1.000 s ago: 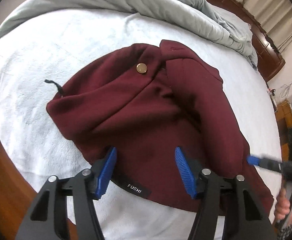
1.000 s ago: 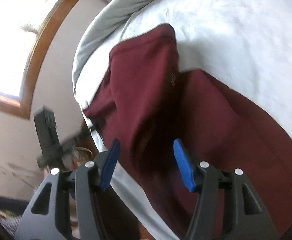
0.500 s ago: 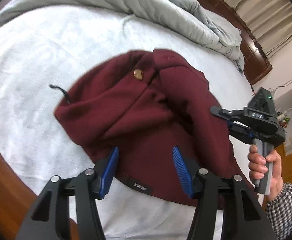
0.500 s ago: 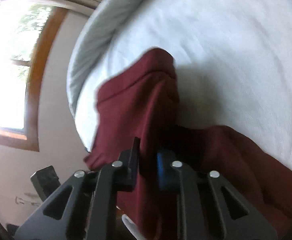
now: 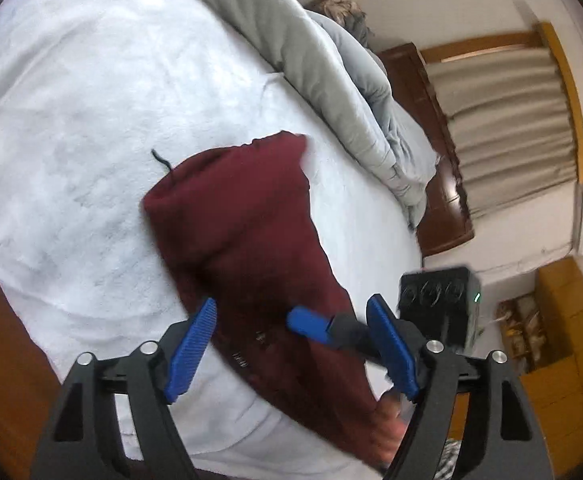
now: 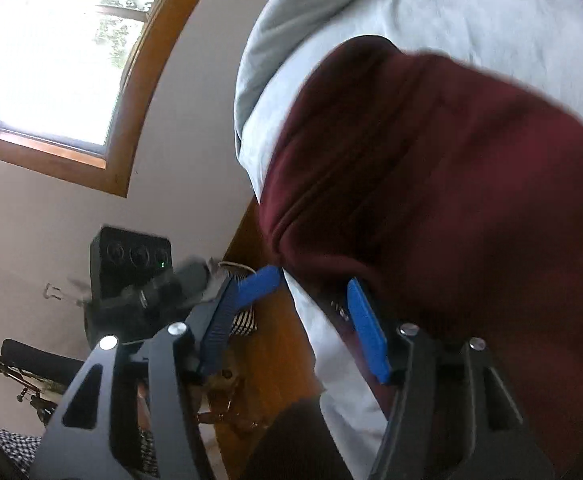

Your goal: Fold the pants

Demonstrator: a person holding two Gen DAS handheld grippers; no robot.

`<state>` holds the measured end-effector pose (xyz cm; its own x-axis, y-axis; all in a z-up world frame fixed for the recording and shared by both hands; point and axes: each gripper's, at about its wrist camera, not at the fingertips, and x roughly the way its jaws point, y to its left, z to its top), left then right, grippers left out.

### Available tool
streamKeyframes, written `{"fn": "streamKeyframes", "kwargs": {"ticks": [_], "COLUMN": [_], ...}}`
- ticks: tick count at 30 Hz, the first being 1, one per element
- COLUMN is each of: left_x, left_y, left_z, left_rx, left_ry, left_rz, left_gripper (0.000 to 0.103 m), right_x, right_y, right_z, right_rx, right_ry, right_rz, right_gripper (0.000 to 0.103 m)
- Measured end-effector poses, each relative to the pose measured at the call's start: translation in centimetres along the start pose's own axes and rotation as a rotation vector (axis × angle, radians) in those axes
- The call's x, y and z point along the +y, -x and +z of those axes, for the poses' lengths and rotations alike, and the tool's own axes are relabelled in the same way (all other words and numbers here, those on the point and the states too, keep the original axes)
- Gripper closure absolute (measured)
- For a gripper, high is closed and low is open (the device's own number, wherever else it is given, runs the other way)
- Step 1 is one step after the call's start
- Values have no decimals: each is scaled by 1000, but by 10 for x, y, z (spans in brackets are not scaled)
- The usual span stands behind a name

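The dark red pants (image 5: 247,236) lie folded into a narrow bundle on the white bed sheet (image 5: 71,128). They also fill the right side of the right wrist view (image 6: 451,184). My left gripper (image 5: 291,348) is open, with its blue pads on either side of the near end of the pants. My right gripper (image 6: 295,328) is open over the bed's edge, its right pad against the pants. The right gripper shows in the left wrist view (image 5: 311,324), and the left gripper shows in the right wrist view (image 6: 259,284).
A grey duvet (image 5: 331,64) is bunched along the far side of the bed. A dark wooden headboard (image 5: 431,128) and curtains (image 5: 503,120) stand beyond it. The wooden bed frame (image 6: 275,352) and a window (image 6: 51,48) show in the right wrist view.
The right gripper was shut on the pants half a second ago and has now opened. The pants went from a broad spread to a narrow bundle. Both grippers have come close together.
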<state>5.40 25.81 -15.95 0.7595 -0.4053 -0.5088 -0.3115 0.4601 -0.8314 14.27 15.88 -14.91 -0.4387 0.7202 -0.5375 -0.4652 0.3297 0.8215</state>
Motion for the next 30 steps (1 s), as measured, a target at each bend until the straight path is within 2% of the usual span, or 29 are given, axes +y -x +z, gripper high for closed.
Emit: {"fn": "streamKeyframes", "kwargs": {"ticks": [2, 4, 7, 9, 11, 12, 13, 14, 16, 21, 24, 25, 26, 27, 28, 29, 30], "left_x": [5, 3, -3, -13, -32, -50, -64, -83, -100, -119, -120, -119, -119, -117, -112, -110, -105], "left_y": [4, 5, -4, -6, 5, 12, 14, 8, -10, -97, -137, -149, -155, -163, -168, -172, -175], "left_z": [0, -1, 3, 11, 19, 25, 31, 43, 61, 112, 123, 124, 125, 127, 129, 130, 132], "left_rx": [-14, -24, -15, -53, -139, -191, -204, -180, -129, 40, 147, 182, 200, 222, 242, 260, 284], "left_ry": [27, 14, -5, -30, -93, -161, -214, -282, -333, -457, -507, -525, -531, -533, -532, -527, -506], "left_rz": [8, 5, 43, 173, 303, 314, 327, 344, 345, 523, 600, 634, 657, 682, 695, 705, 702], "left_gripper": [25, 25, 25, 27, 28, 28, 28, 28, 27, 28, 38, 41, 52, 58, 65, 77, 82], "right_x": [-1, -4, -9, -18, -25, -25, -29, -32, -37, -53, -61, -66, -70, -72, -76, -80, -84], "right_y": [10, 30, 58, 85, 111, 118, 129, 135, 145, 153, 148, 150, 150, 152, 154, 155, 155], "right_z": [-7, -15, -25, -40, -61, -68, -75, -81, -88, -94, -118, -121, -122, -123, -125, -127, -128], "right_rx": [-19, -54, -100, -142, -171, -184, -195, -203, -222, -259, -263, -266, -269, -272, -276, -277, -278], "right_ry": [4, 4, -5, -23, -21, -24, -28, -32, -46, -85, -113, -128, -139, -148, -158, -162, -168], "right_rz": [13, 10, -15, -40, -103, -132, -163, -171, -191, -212, -225, -228, -225, -223, -222, -223, -222], "right_gripper": [46, 46, 46, 46, 46, 46, 46, 46, 46, 46, 45, 44, 44, 44, 42, 42, 42]}}
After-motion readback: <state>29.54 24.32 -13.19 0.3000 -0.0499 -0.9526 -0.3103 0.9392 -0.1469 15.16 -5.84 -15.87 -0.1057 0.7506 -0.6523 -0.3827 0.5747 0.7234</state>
